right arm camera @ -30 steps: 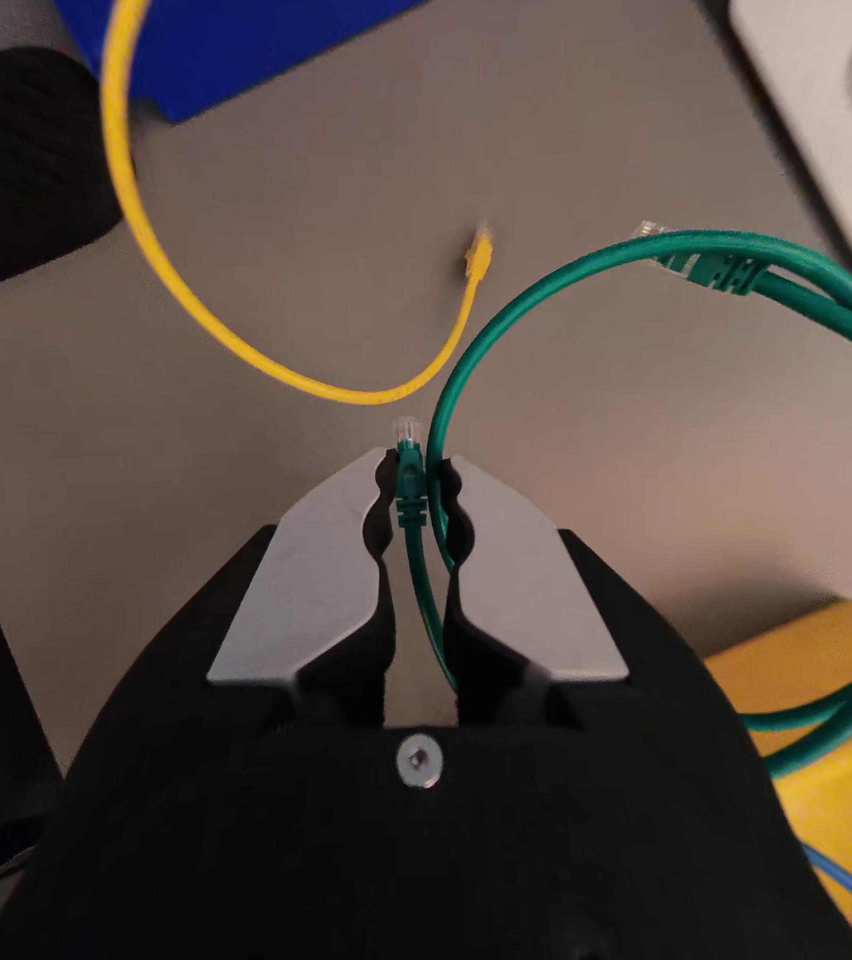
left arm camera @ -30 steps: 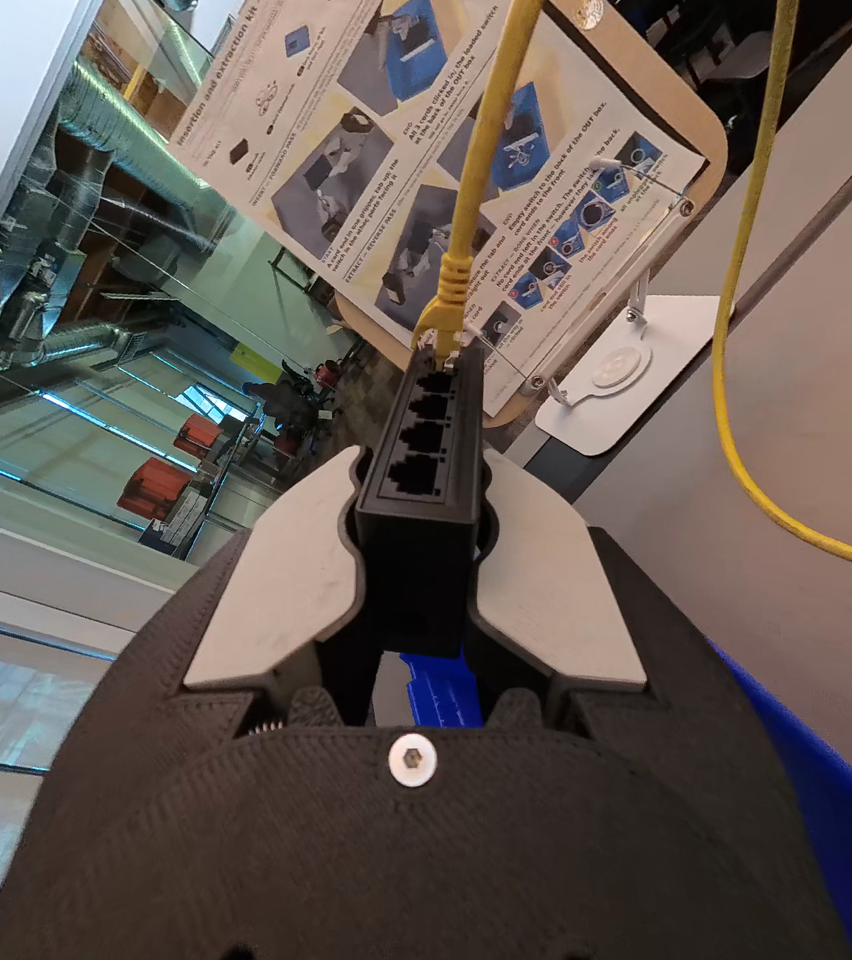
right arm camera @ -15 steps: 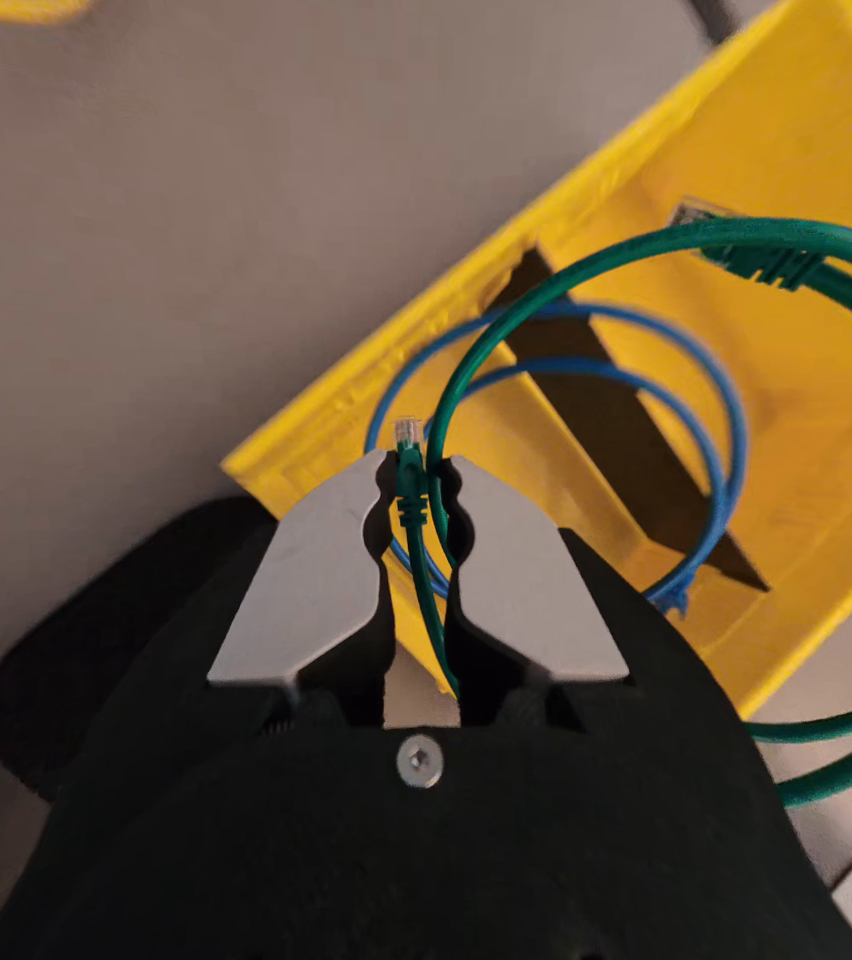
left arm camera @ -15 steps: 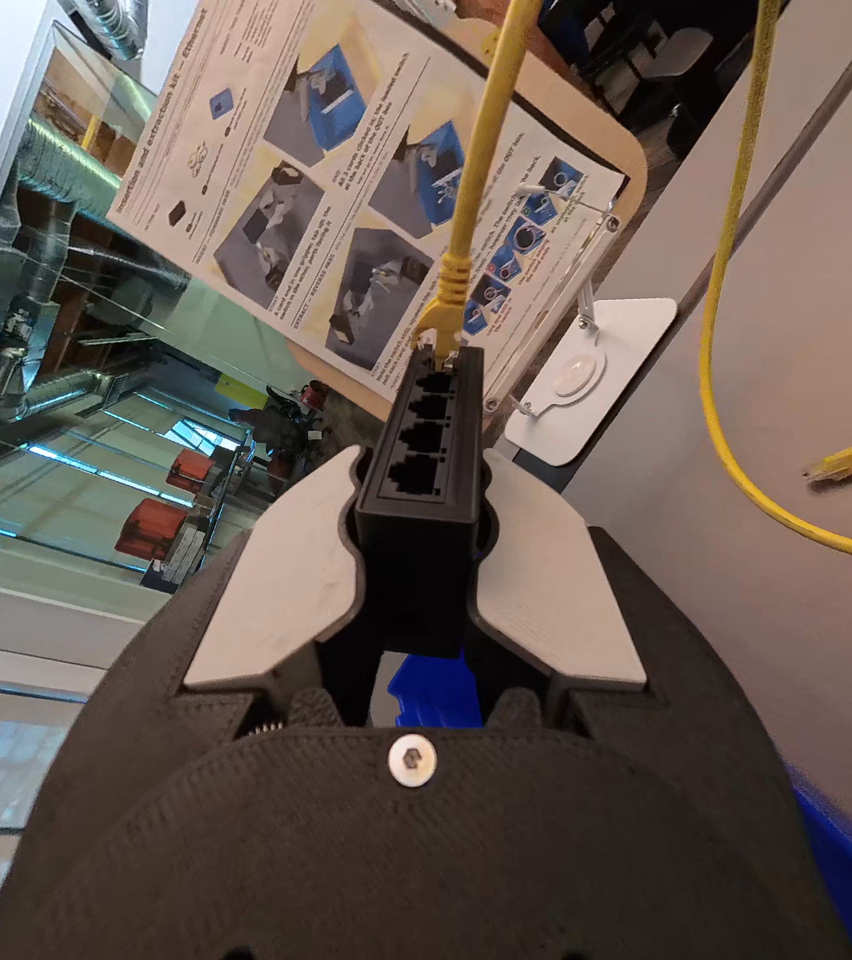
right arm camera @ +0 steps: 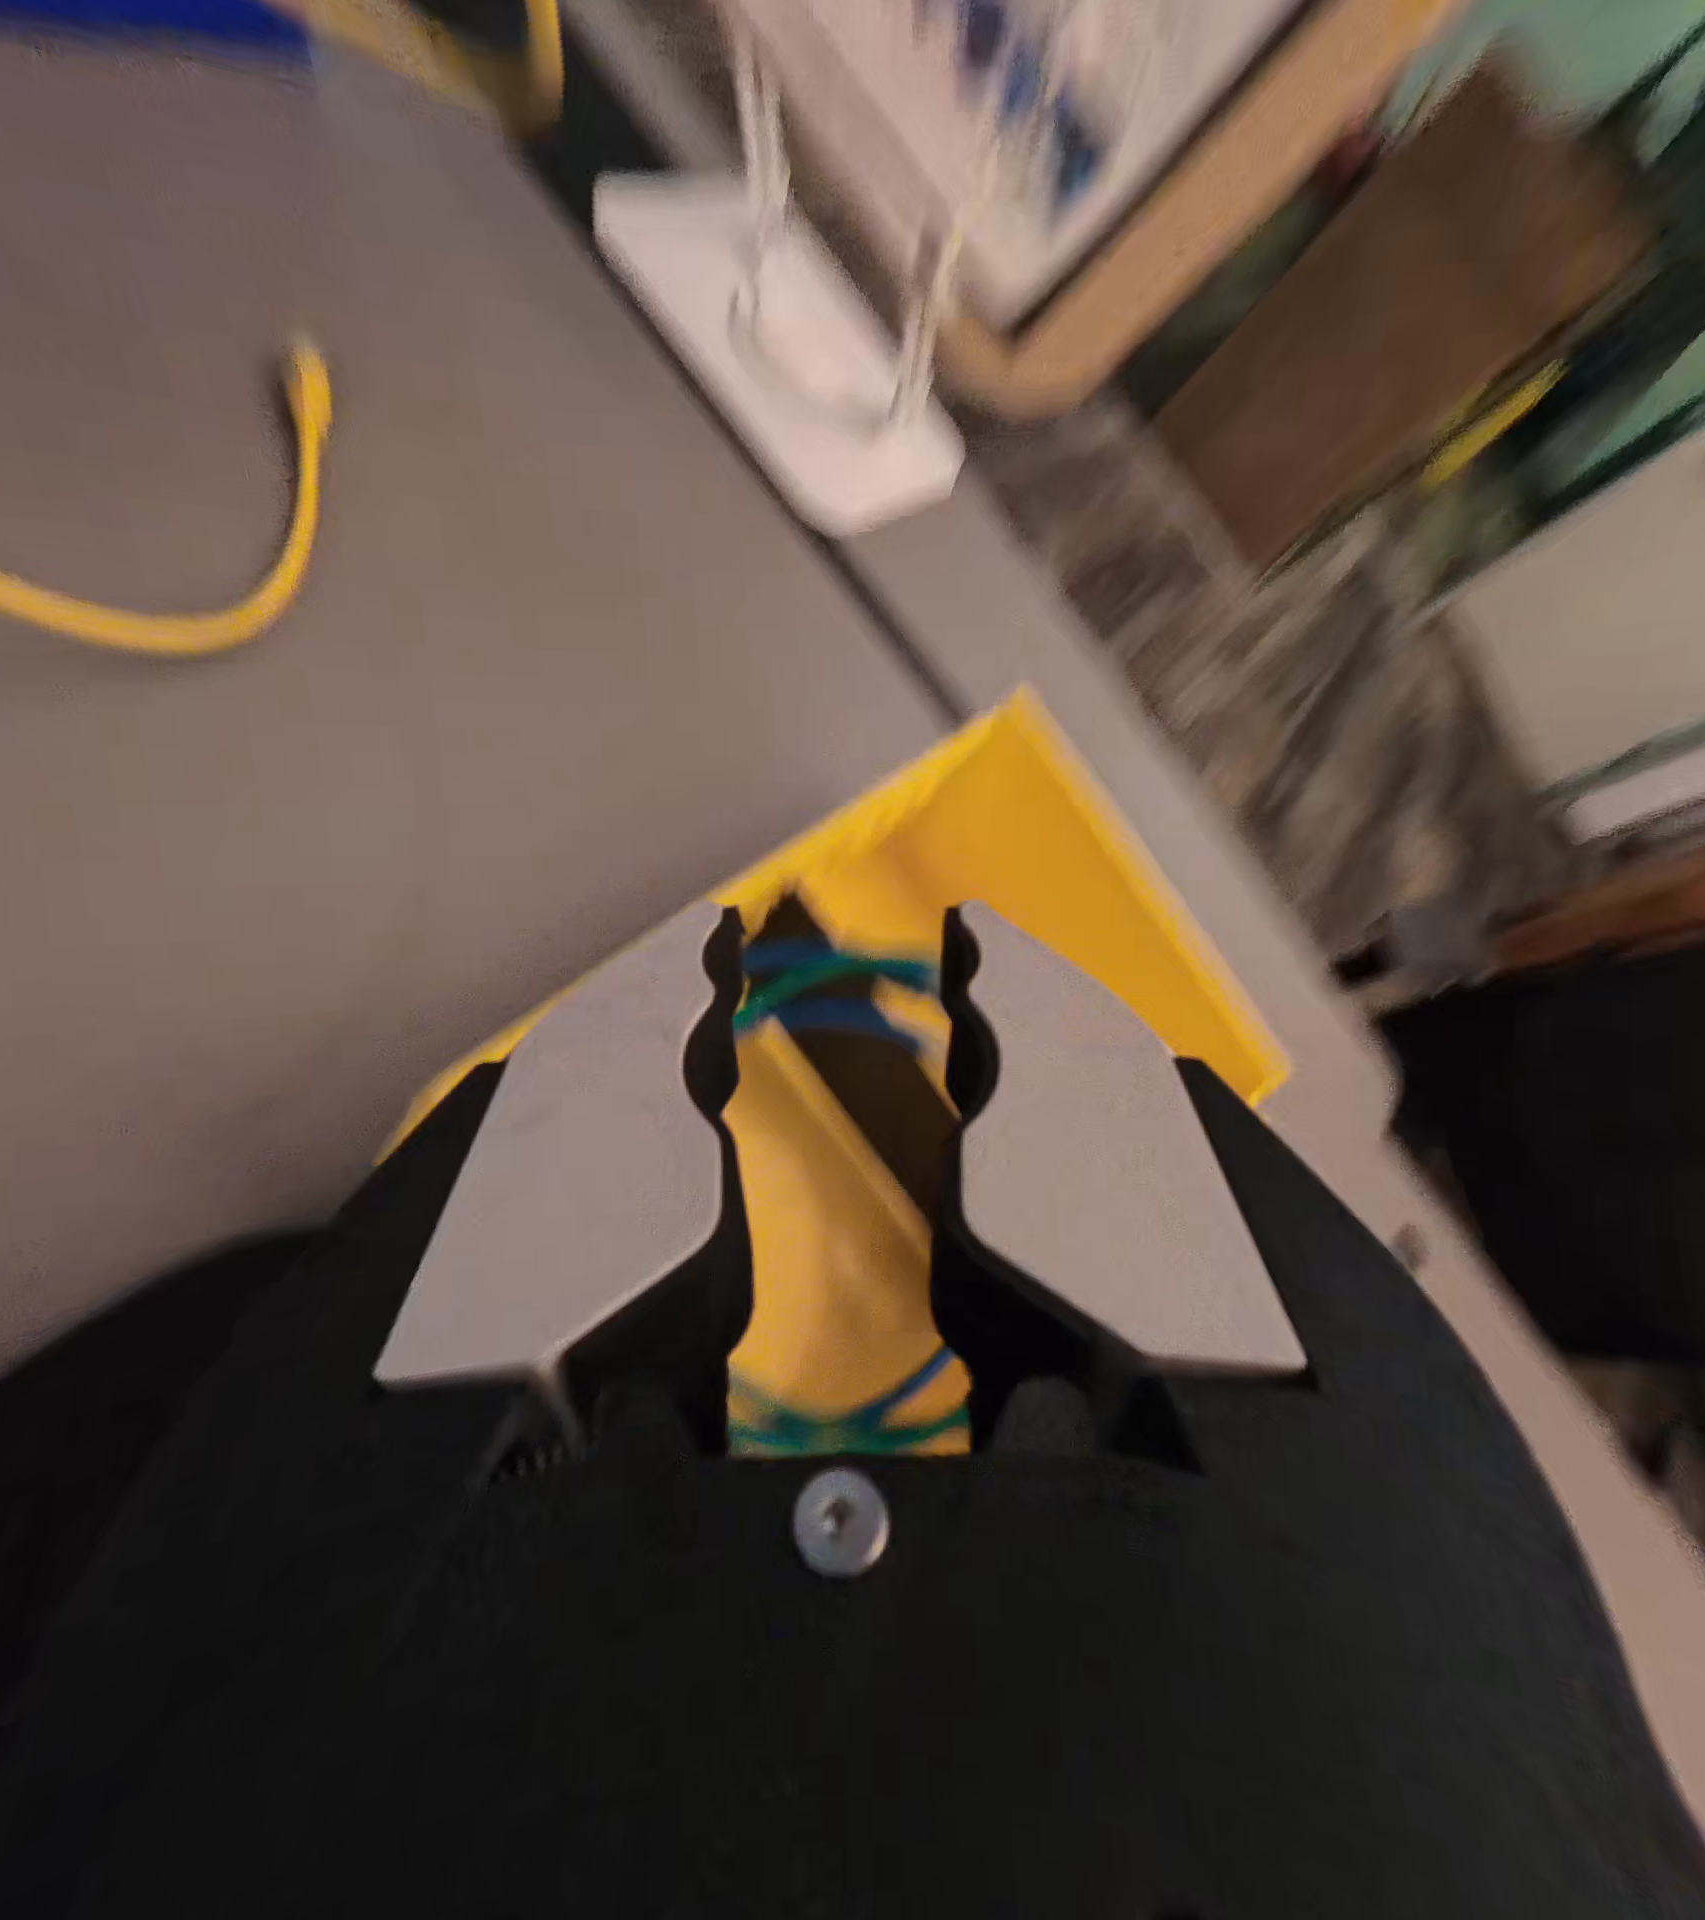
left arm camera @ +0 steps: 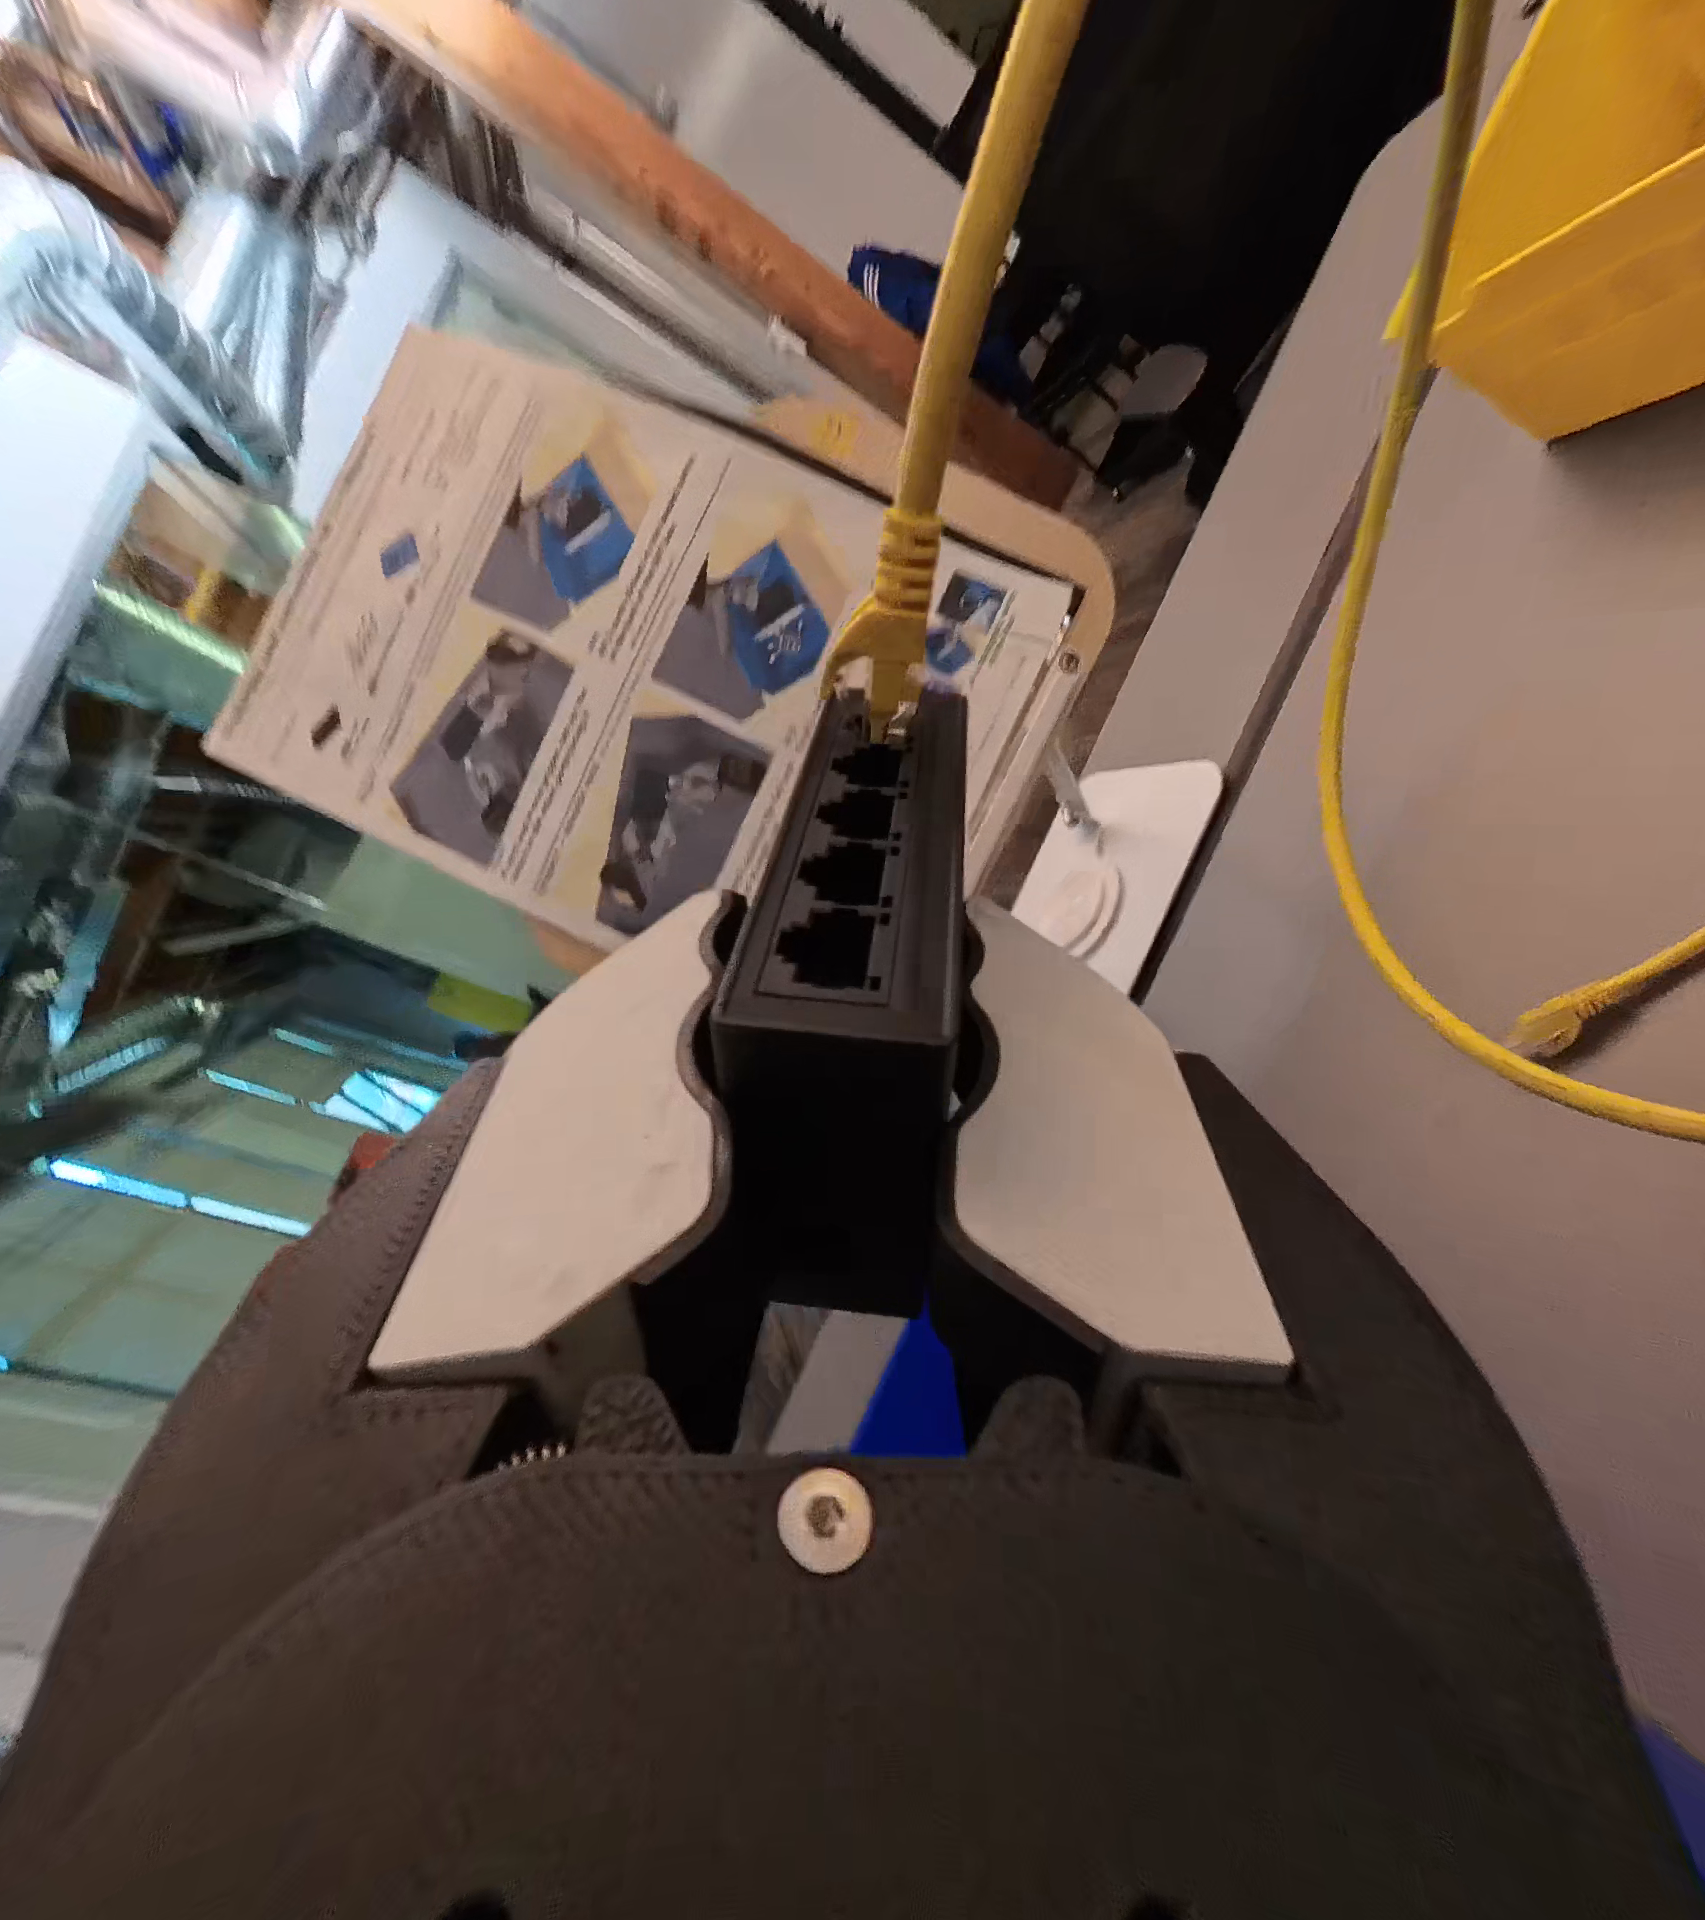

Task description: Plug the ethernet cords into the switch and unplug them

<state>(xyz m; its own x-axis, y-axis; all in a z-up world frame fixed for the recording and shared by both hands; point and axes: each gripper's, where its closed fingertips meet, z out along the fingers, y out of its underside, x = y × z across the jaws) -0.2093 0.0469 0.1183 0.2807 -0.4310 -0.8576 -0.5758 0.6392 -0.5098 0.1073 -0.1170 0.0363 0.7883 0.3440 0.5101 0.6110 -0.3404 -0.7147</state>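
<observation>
left gripper (left arm camera: 843, 1023) clamped on switch (left arm camera: 853, 914), held up off the table | yellow cord (left arm camera: 973, 260) still in far port, looks like last to unplug | right gripper (right arm camera: 837, 997) jaws apart, empty, over yellow bin (right arm camera: 1066, 873) with green and blue cords

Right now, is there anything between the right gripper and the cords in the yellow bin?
Nothing visible. The right gripper is open and empty just above the yellow bin, and the green cord and blue cord show through the gap between its fingers. The picture is blurred, so small obstacles could escape notice.
</observation>
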